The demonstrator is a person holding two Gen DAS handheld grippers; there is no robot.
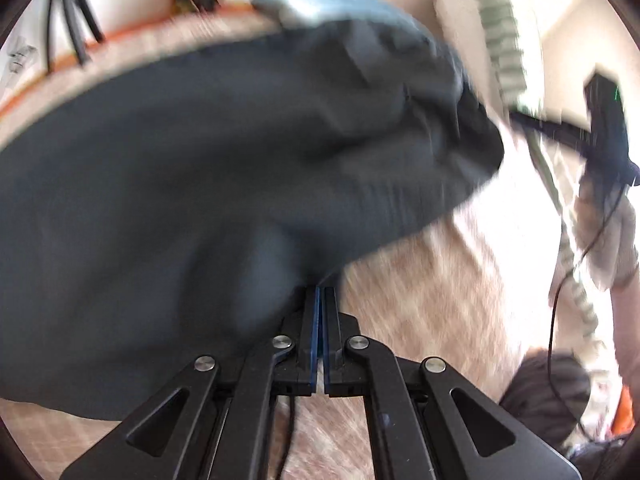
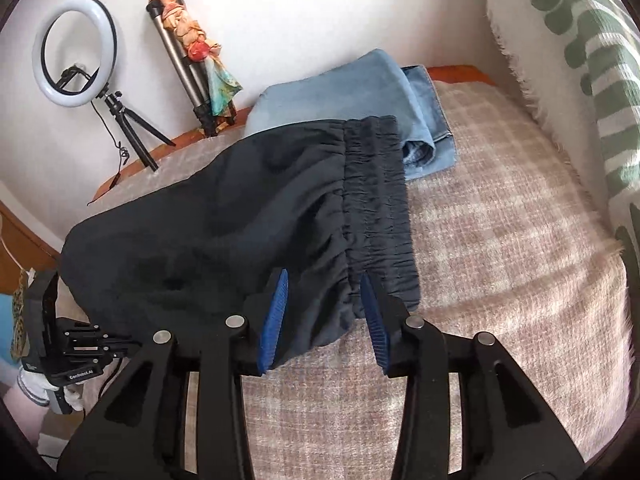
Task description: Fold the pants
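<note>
Bed [image 2: 500, 240] with the plaid blanket filled most of both views. Dark pants [image 2: 240, 216] lay across it, center to left of the right wrist frame; elastic waistband [image 2: 376, 204] ran top to bottom at center, with its lower end between the right tool's pads. In the left wrist view the pants [image 1: 200, 168] took up the whole left and center, heavily motion-blurred.

Folded blue jeans [image 2: 360, 96] sat behind the pants at upper center, touching or just under the waistband's far end; I couldn't tell which. Green-patterned pillow or cushion [image 2: 580, 60] along the right edge. Ring light on tripod [image 2: 76, 52] at upper left, off the bed.

Left tool [image 1: 319, 300]: blue pads pressed together on an edge of the dark fabric at lower center, holding pants. It also showed at the lower left of the right wrist view [image 2: 80, 344].

Right tool [image 2: 324, 312]: jaws spread wide, straddling the waistband corner, nothing clamped. Seen small and blurred at the right edge of the left view [image 1: 608, 132].

Judgement: a fold was under way, with the left side gripped and apparently being carried while the right side wasn't yet grasped. The next move called for the right tool to close on the waistband corner, then for both to lift together and lay the fabric over evenly. Risk: the gathered elastic was bunched, so a shallow pinch could catch one layer only.
</note>
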